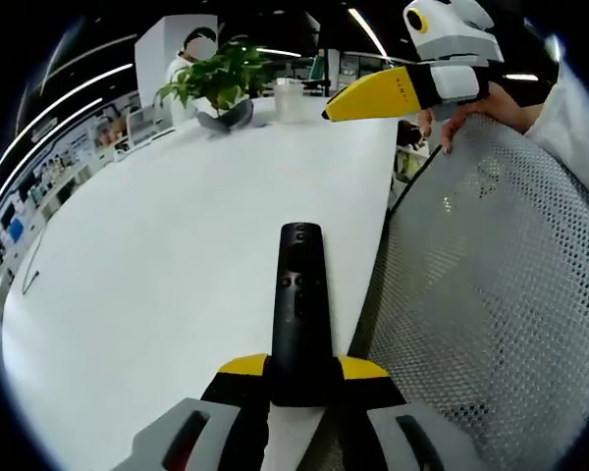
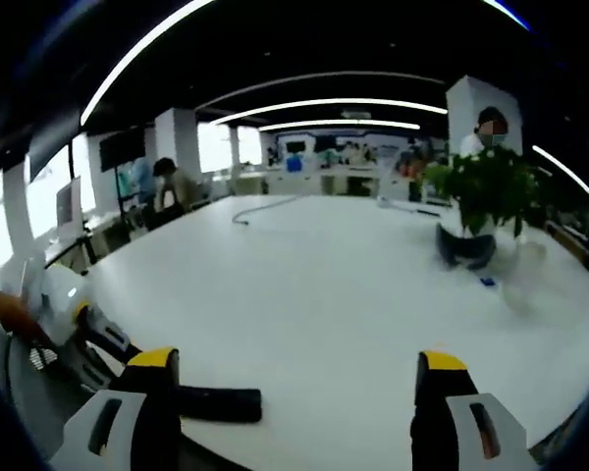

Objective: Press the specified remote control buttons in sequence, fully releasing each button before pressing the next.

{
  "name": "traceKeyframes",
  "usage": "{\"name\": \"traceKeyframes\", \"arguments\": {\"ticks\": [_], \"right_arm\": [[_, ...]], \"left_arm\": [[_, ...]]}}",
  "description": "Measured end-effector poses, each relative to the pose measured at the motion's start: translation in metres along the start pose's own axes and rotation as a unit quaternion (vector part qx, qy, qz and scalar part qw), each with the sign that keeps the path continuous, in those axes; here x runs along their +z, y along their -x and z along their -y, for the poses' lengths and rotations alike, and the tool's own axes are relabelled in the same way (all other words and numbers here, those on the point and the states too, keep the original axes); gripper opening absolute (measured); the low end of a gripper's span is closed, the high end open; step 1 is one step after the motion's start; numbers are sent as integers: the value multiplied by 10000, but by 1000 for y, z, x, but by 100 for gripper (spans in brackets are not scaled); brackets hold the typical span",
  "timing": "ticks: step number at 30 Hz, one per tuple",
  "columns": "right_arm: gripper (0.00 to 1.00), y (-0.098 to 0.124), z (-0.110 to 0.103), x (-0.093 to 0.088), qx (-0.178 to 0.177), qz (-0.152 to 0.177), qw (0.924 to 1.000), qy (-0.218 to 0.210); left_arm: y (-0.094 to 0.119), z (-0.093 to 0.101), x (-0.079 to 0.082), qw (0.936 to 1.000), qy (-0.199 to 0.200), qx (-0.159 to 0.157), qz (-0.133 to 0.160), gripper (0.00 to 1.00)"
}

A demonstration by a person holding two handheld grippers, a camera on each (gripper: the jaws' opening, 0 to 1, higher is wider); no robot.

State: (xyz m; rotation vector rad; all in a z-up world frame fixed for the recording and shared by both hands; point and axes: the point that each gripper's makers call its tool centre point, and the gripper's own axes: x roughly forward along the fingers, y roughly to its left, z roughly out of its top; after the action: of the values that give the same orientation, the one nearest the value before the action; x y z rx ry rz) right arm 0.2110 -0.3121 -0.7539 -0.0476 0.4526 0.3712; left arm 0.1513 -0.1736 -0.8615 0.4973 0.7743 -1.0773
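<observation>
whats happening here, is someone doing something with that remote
A person holds a gripper in each hand over a white table. The left gripper is shut on the near end of a black remote. The right gripper hangs open above the table, not touching the remote, so no button is being pressed right now.

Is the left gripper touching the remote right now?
Touching. In the left gripper view, the left gripper clamps the black remote between both yellow-tipped jaws.
</observation>
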Motion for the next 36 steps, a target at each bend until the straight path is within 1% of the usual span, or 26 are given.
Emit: {"name": "traceKeyframes", "arguments": {"ticks": [8,12,14,15,17,19,24,28,33,36], "right_arm": [[99,-1,1,0,-51,19,9998,191],[99,-3,0,-4,-23,-80,9997,226],[94,-2,0,-5,-22,-113,9996,239],[93,-3,1,-5,-68,-132,9996,246],[95,-2,4,-5,-128,-107,9995,249],[94,-2,3,-4,-99,-88,9997,205],[92,-2,3,-7,-115,-191,9995,214],[92,-2,5,-7,-162,-176,9995,204],[91,-2,5,-8,-159,-217,9994,196],[90,-2,5,-9,-175,-236,9993,230]], "left_arm": [[-1,-6,0,9996,-195,-167,-78,24],[-3,-10,1,9991,-308,-268,-119,24],[-4,-12,1,9988,-331,-326,-175,24],[-4,-13,1,9985,-392,-354,-173,24],[-5,-17,3,9981,-436,-413,-160,24],[-5,-18,3,9975,-477,-472,-207,23],[-8,-28,8,9951,-679,-634,-333,24],[-9,-31,9,9943,-680,-669,-474,23],[-11,-36,11,9931,-802,-666,-544,23],[-12,-43,13,9920,-848,-691,-632,23]]}}
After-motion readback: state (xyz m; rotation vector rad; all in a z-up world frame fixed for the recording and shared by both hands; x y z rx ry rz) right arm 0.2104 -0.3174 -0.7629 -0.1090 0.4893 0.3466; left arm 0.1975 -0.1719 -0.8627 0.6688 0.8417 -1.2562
